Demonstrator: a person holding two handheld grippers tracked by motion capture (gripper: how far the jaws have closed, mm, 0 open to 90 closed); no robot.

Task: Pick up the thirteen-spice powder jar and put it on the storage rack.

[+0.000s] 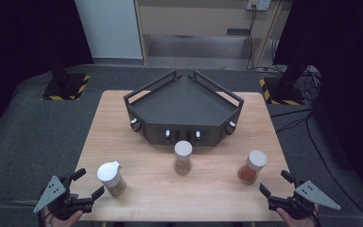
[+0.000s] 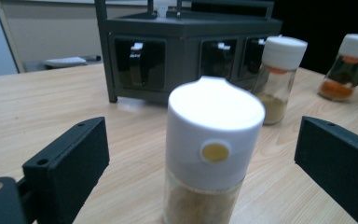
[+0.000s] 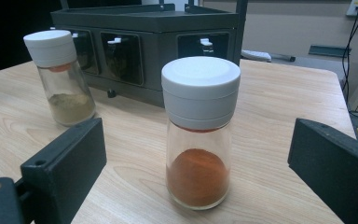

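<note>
Three white-capped glass spice jars stand on the wooden table [image 1: 208, 189]. The left jar [image 1: 111, 178] [image 2: 212, 154] holds tan powder and has a flip cap with a yellow dot. My left gripper [image 1: 88, 184] [image 2: 200, 172] is open at the near left corner, its jaws just short of that jar on either side. The middle jar [image 1: 183, 157] [image 2: 278, 77] [image 3: 61, 74] holds pale olive powder. The right jar [image 1: 252, 166] [image 3: 199, 130] [image 2: 349, 65] holds orange-red powder. My right gripper [image 1: 276, 183] [image 3: 196, 172] is open just before it.
A dark grey wedge-shaped spice rack [image 1: 184, 106] [image 2: 186, 51] [image 3: 144, 46] with railings and front compartments stands at the table's middle back. Black stands with hazard-striped bases [image 1: 66, 87] and cables [image 1: 307, 90] lie on the floor beyond. A hand holds each gripper at the near edge.
</note>
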